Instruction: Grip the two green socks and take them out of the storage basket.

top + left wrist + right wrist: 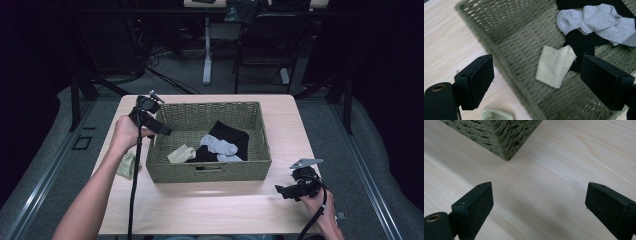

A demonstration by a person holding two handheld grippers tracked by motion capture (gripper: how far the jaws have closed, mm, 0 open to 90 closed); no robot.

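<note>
We are holding the left gripper point(165, 131) over the left rim of the woven basket point(207, 172), jaws spread wide and pinching nothing; in the left gripper view the jaws are straddling the basket wall point(499, 60). A pale green sock point(555, 65) is lying folded on the basket floor between the jaws' line of sight, just beside a grey sock point(599, 22) draped over black cloth point(584, 41). Another pale green sock point(127, 165) is lying on the counter point(210, 205), just outside the basket's left wall, below our left hand. We are resting the right gripper point(281, 191) on the counter near the basket's front right corner point(506, 150), jaws spread, nothing between them.
</note>
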